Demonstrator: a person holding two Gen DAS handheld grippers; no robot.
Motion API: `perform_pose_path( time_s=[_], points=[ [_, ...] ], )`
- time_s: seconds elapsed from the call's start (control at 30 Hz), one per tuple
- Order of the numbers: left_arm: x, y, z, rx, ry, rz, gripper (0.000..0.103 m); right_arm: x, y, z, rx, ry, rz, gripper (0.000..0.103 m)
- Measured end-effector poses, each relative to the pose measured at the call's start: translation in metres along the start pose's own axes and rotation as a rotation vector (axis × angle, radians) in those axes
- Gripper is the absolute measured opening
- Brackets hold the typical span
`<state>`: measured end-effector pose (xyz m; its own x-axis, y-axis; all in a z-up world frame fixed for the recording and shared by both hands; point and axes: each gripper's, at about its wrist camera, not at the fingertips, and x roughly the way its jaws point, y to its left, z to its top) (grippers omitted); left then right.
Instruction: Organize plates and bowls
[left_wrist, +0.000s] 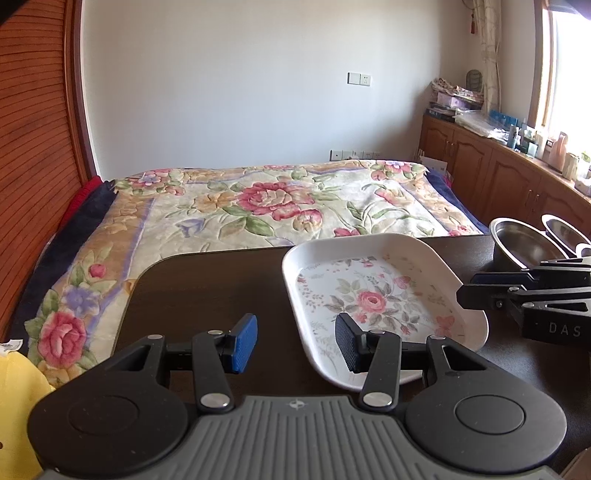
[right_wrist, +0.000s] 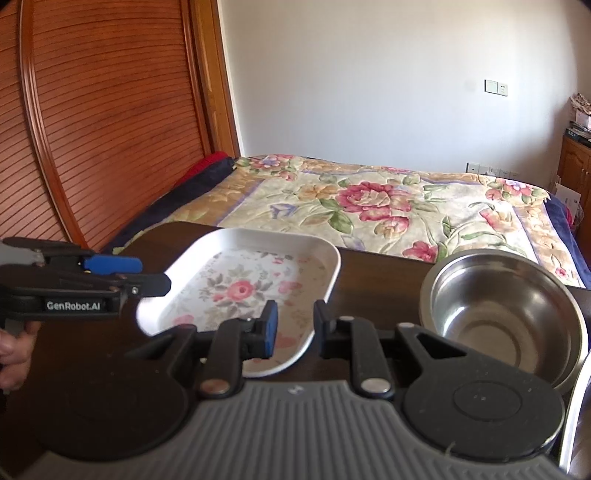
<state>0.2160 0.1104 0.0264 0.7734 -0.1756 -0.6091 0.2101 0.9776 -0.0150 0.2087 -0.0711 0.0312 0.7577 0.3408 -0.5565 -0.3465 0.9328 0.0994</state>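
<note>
A white rounded-square plate (left_wrist: 380, 299) (right_wrist: 236, 291) with a rose print lies on the dark table (left_wrist: 207, 288). My left gripper (left_wrist: 295, 343) is open at the plate's near-left rim, which shows in the gap between its blue pads. Seen side-on, the left gripper (right_wrist: 129, 273) sits at that rim. My right gripper (right_wrist: 293, 328) is open at a narrower gap over the plate's near-right corner, nothing clamped; in the left wrist view the right gripper (left_wrist: 469, 291) reaches the right rim. A steel bowl (left_wrist: 524, 240) (right_wrist: 506, 317) stands right of the plate, a second bowl (left_wrist: 565, 230) behind it.
Past the table's far edge lies a bed with a floral blanket (left_wrist: 266, 199). A slatted wooden wardrobe (right_wrist: 110, 122) stands on the left and low wooden cabinets (left_wrist: 491, 170) on the right. A yellow object (left_wrist: 18, 398) lies at the near left. A hand (right_wrist: 11, 350) holds the left gripper.
</note>
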Motion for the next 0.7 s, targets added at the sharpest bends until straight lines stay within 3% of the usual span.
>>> perform_pose_path(
  time_s=[0.1, 0.2, 0.47, 0.7],
  points=[
    [0.006, 0.0, 0.001, -0.004, 0.012, -0.004, 0.043, 0.004, -0.002, -0.001, 0.005, 0.009, 0.0, 0.025],
    [0.011, 0.0, 0.001, -0.007, 0.022, -0.005, 0.039, 0.005, -0.002, -0.002, 0.006, 0.008, 0.001, 0.039],
    [0.022, -0.001, 0.0, -0.008, 0.044, -0.006, 0.029, 0.012, -0.004, -0.004, 0.013, 0.027, 0.014, 0.039],
    [0.023, -0.001, 0.0, -0.012, 0.042, -0.015, 0.028, 0.016, -0.004, -0.006, 0.0, 0.045, 0.023, 0.036]
  ],
)
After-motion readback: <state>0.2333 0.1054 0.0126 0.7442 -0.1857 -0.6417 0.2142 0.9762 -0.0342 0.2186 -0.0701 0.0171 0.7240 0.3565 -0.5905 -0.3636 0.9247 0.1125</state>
